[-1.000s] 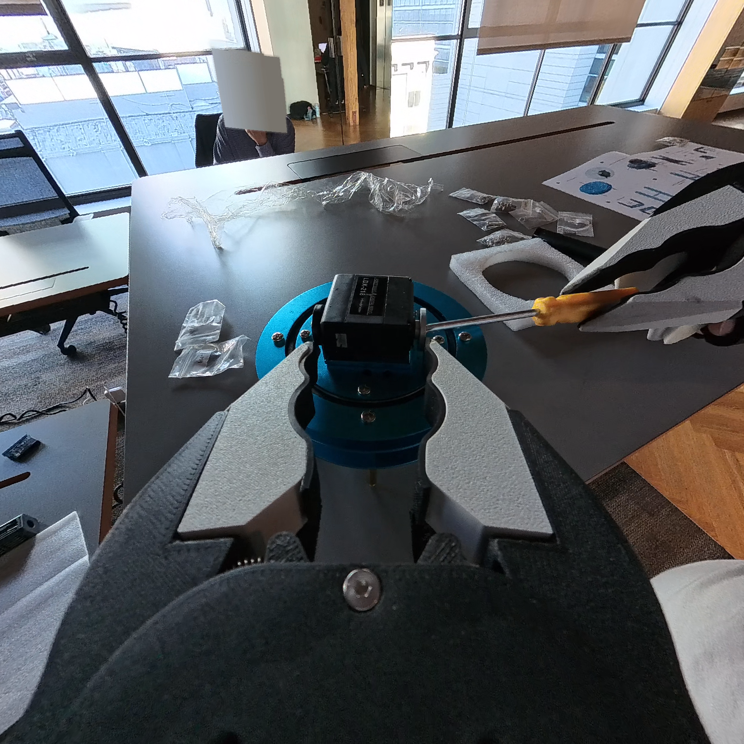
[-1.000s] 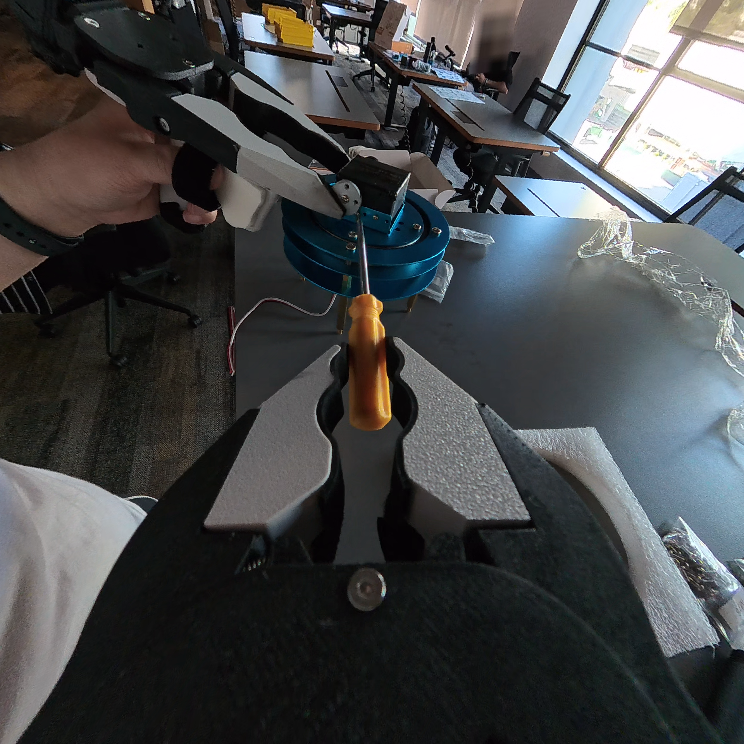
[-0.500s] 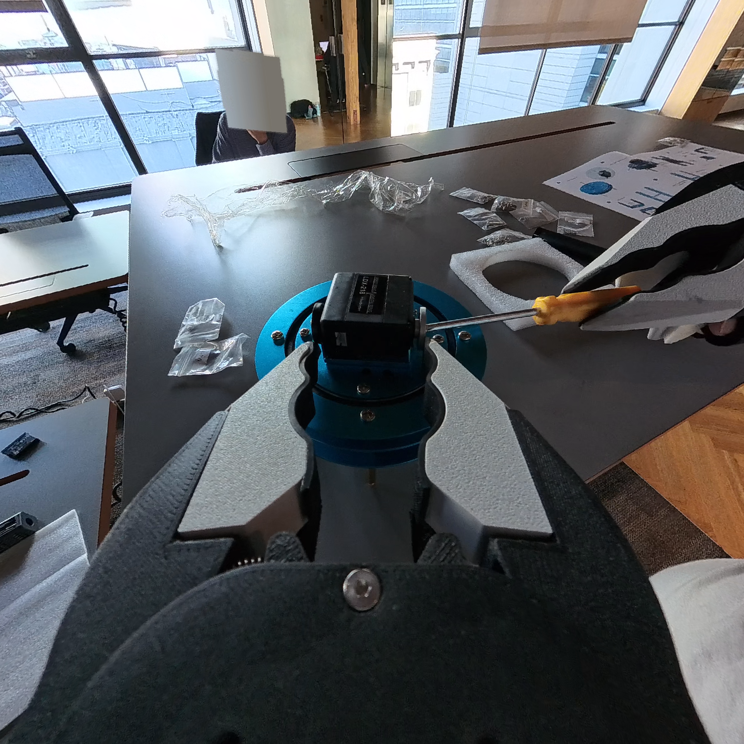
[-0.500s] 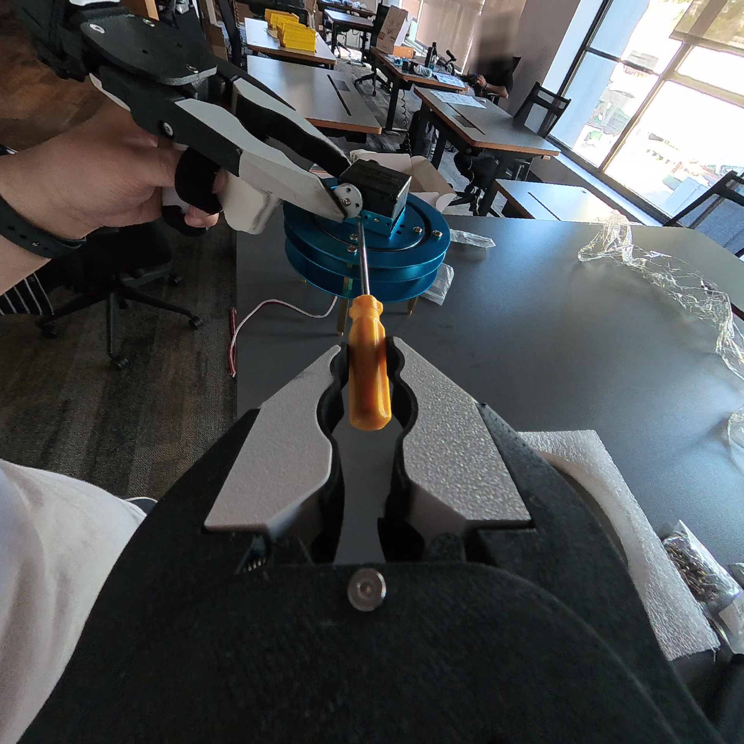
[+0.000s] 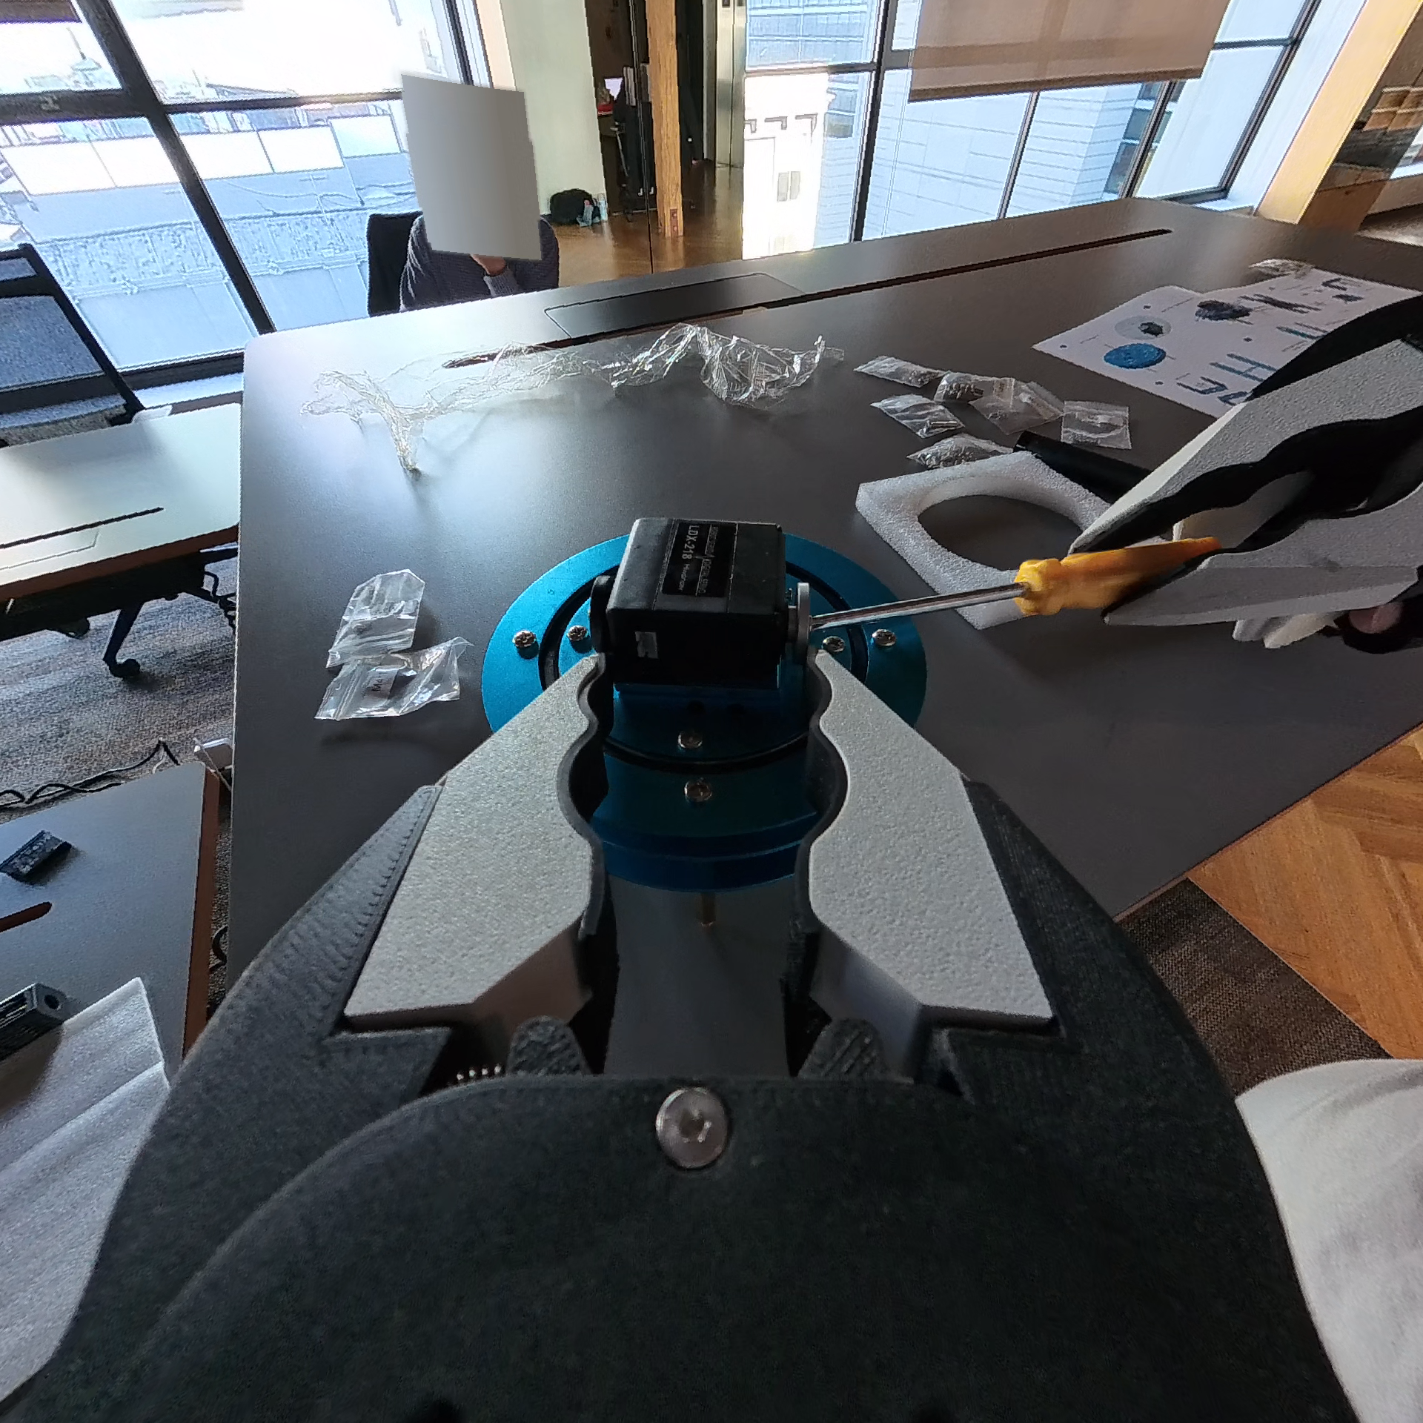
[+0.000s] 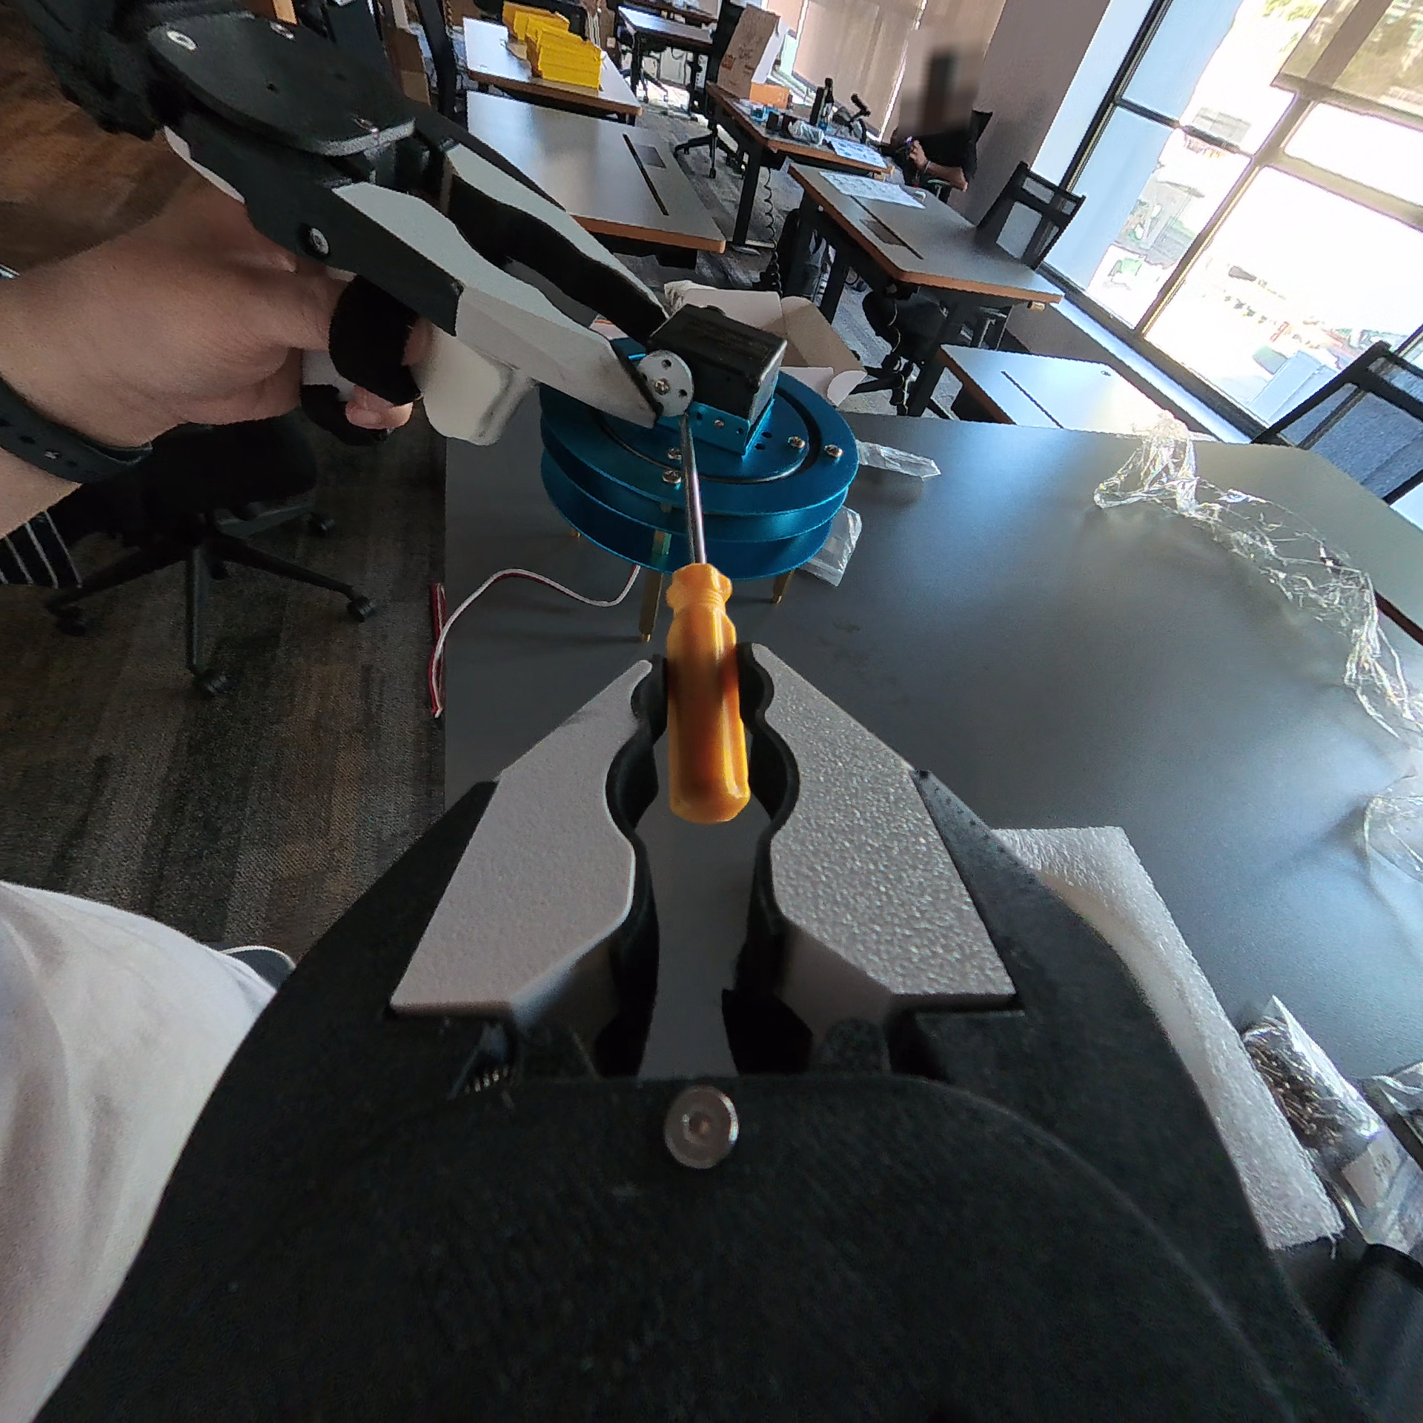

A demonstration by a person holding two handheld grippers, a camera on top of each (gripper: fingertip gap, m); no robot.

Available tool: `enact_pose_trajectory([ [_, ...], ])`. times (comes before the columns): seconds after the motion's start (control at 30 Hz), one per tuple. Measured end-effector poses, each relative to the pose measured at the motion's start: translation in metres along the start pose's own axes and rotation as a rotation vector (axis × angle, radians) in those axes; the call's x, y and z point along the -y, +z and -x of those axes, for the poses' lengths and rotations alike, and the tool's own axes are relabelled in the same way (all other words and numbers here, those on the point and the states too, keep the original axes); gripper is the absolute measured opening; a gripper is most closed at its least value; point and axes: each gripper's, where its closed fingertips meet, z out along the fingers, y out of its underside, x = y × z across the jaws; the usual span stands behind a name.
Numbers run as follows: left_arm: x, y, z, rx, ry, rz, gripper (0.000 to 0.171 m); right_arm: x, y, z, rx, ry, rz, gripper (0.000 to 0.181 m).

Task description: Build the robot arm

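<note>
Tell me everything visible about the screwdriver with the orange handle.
The screwdriver has a translucent orange plastic-looking handle and a thin, bare metal shaft. The right gripper is shut on the handle, holding it off the dark table. The shaft points at the silver disc on the side of the black servo block, which the left gripper clamps above the blue round base. The tip itself is too small to tell.

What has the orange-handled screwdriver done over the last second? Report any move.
No. The orange-handled screwdriver keeps its tip at the side of the black box, with its handle over the white foam frame as before.
</note>
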Motion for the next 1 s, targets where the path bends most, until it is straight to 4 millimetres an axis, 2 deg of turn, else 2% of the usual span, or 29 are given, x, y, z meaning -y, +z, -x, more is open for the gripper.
enact_pose_trajectory([
  [0.5, -0.0001, 0.0004, 0.0001, -0.002, 0.003, 0.002, 0.048, -0.0014, 0.0007, -0.0014, -0.027, -0.057, -0.005, 0.017],
  [0.77, -0.0002, 0.0007, 0.0001, -0.002, 0.002, 0.003, 0.048, 0.0006, 0.0001, -0.0025, -0.100, -0.218, -0.031, 0.016],
  [1.0, -0.0003, 0.0009, 0.0000, 0.001, 0.005, 0.007, 0.048, 0.0027, -0.0005, -0.0049, -0.217, -0.486, 0.018, 0.016],
])
